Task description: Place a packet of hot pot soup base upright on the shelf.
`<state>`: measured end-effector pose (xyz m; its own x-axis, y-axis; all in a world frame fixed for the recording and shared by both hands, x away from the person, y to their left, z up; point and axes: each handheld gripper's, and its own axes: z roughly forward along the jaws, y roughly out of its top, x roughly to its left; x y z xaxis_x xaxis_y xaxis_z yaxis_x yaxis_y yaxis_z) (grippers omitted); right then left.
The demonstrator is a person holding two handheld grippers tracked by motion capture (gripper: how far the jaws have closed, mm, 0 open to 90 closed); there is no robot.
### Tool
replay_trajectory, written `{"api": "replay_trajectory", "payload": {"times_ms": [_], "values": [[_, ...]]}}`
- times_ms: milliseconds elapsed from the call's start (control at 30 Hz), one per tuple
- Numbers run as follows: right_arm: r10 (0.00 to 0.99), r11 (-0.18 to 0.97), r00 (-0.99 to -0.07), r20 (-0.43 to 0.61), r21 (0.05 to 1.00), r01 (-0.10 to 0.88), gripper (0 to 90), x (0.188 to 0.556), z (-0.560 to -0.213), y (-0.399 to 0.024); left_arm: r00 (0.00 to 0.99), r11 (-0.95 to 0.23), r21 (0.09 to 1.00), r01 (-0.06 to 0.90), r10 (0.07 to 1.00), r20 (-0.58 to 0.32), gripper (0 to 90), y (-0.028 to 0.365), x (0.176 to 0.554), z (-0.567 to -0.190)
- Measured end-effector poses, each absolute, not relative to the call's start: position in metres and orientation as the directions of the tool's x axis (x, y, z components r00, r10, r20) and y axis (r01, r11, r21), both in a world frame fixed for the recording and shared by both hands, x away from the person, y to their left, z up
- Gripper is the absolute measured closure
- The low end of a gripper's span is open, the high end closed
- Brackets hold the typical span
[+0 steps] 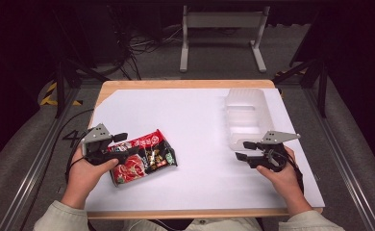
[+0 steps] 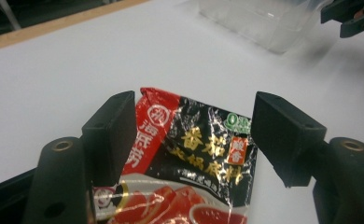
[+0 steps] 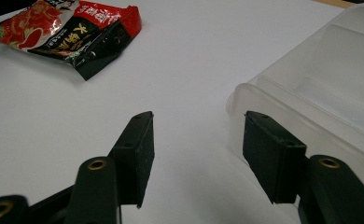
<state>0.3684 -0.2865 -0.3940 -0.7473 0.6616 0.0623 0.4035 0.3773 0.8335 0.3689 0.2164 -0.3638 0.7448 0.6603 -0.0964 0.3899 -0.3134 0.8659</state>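
A red and black food packet point(image 1: 144, 156) with printed characters lies flat on the white table top at the front left. My left gripper point(image 1: 128, 144) is open and low over the packet's left end. In the left gripper view the packet point(image 2: 194, 158) lies between the spread jaws of the left gripper point(image 2: 194, 126), and the right jaw stands apart from it. My right gripper point(image 1: 243, 150) is open at the front right, pointing left, with nothing between its fingers. The right gripper point(image 3: 196, 140) hovers just beside the near corner of a clear plastic container point(image 3: 320, 93).
The clear plastic container point(image 1: 245, 115) stands open-topped at the back right of the white sheet point(image 1: 190, 115). The wooden table edge point(image 1: 185, 84) borders the sheet. The right gripper's jaws point(image 2: 353, 16) show far off in the left gripper view, beside the container point(image 2: 259, 18).
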Motion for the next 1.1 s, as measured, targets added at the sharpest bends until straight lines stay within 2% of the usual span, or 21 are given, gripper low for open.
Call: {"api": "replay_trajectory", "payload": {"times_ms": [100, 167, 267, 433, 500, 667, 900, 1100], "values": [[0.664, 0.375, -0.745, 0.063, 0.834, 0.405, 43.3, 0.368, -0.393, -0.286, 0.737, -0.320, 0.866, 0.383, 0.671, -0.078, 30.0, 0.216, 0.377, -0.363], [0.663, 0.375, -0.746, 0.062, 0.835, 0.403, 43.3, 0.368, -0.393, -0.286, 0.734, -0.314, 0.847, 0.430, 0.667, -0.125, 30.8, 0.216, 0.381, -0.362], [0.663, 0.378, -0.746, 0.060, 0.834, 0.403, 43.3, 0.367, -0.393, -0.285, 0.755, -0.339, 0.862, 0.376, 0.651, -0.074, 34.0, 0.215, 0.389, -0.359], [0.663, 0.381, -0.746, 0.059, 0.831, 0.405, 43.2, 0.364, -0.393, -0.284, 0.777, -0.347, 0.843, 0.410, 0.617, -0.124, 25.6, 0.209, 0.408, -0.357], [0.661, 0.383, -0.748, 0.056, 0.833, 0.401, 43.1, 0.364, -0.392, -0.282, 0.776, -0.373, 0.840, 0.395, 0.624, -0.088, 26.0, 0.206, 0.413, -0.356], [0.656, 0.391, -0.753, 0.050, 0.830, 0.396, 42.8, 0.362, -0.391, -0.279, 0.772, -0.363, 0.845, 0.393, 0.629, -0.089, 26.3, 0.202, 0.421, -0.355], [0.665, 0.385, -0.745, 0.056, 0.829, 0.406, 42.4, 0.361, -0.392, -0.283, 0.763, -0.356, 0.822, 0.444, 0.631, -0.139, 31.1, 0.199, 0.439, -0.363], [0.662, 0.389, -0.747, 0.054, 0.828, 0.405, 42.1, 0.362, -0.393, -0.282, 0.756, -0.352, 0.813, 0.464, 0.636, -0.156, 30.2, 0.195, 0.456, -0.369]]}}
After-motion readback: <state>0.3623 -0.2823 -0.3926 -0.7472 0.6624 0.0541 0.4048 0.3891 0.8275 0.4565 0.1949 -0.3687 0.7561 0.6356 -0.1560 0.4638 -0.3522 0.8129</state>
